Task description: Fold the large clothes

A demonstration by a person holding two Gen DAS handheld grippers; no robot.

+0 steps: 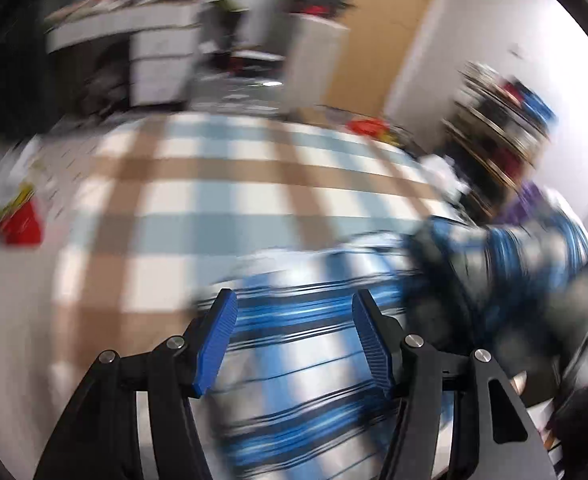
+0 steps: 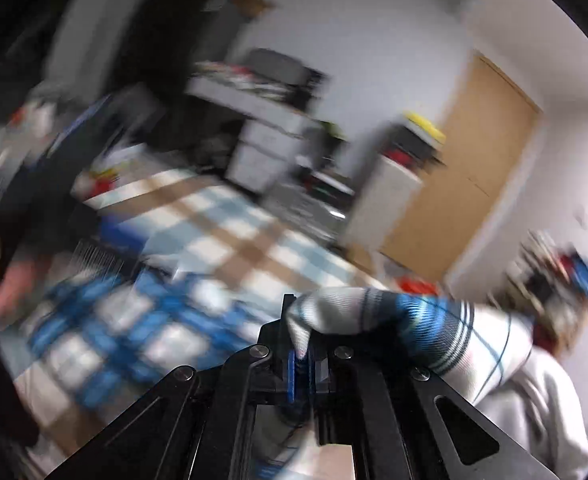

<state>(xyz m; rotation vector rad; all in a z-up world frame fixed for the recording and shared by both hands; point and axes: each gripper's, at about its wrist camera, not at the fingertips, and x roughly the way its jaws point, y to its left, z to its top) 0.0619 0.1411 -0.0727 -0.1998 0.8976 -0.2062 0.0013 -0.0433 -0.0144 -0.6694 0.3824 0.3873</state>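
A blue, white and black plaid shirt [image 1: 306, 344] lies spread across the checked cloth, its striped panels blurred. One end is lifted clear of the surface: a fold of white fabric with blue and dark bands [image 2: 406, 320] is pinched at its edge and drapes off to the right in soft creases.

Motion blur smears the plaid shirt [image 1: 314, 360] and the checked bedcover [image 1: 197, 200]. Far shelves [image 1: 125, 28] and a rack [image 1: 498, 140] at right are unreadable. The right gripper [image 2: 302, 356] hides the pinched cloth's edge.
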